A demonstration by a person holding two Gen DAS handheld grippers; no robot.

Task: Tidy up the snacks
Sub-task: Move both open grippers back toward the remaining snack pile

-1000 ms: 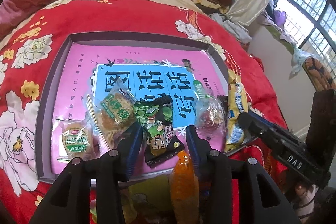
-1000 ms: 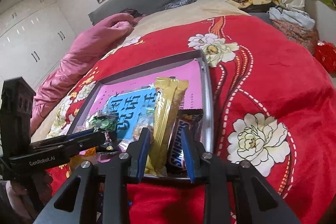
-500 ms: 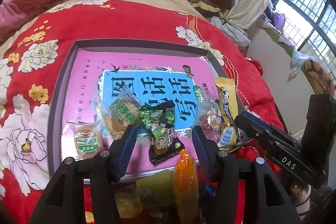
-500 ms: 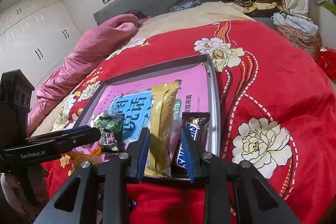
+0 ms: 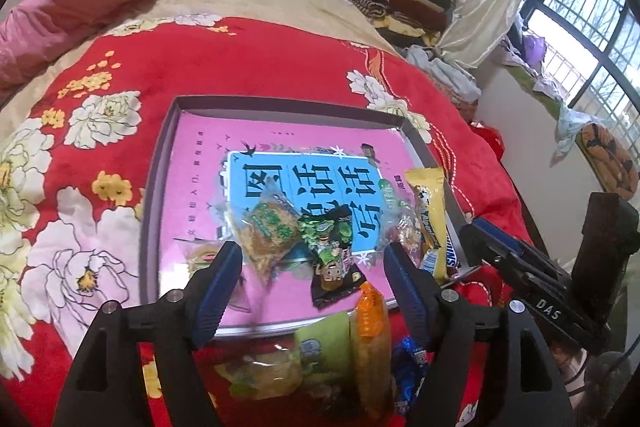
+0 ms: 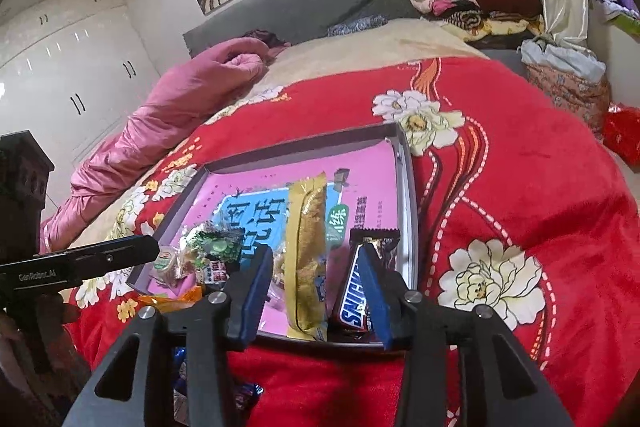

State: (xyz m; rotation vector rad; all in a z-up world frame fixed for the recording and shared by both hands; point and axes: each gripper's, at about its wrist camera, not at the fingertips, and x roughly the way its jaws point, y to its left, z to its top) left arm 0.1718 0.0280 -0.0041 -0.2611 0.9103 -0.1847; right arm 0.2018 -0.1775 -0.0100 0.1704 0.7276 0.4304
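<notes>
Your left gripper (image 5: 310, 275) and right gripper (image 6: 316, 291) have both just been opening, jaws now apart and empty: the green packet (image 5: 330, 247) and yellow bar (image 6: 306, 259) lie released in the tray (image 5: 280, 105), more snacks (image 5: 372, 339) waiting nearer you

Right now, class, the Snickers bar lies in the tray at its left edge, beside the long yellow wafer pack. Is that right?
Not quite. The Snickers bar lies at the tray's right edge, not its left. The rest holds: it is in the tray, beside the long yellow wafer pack. The right wrist view shows this plainly.
</notes>
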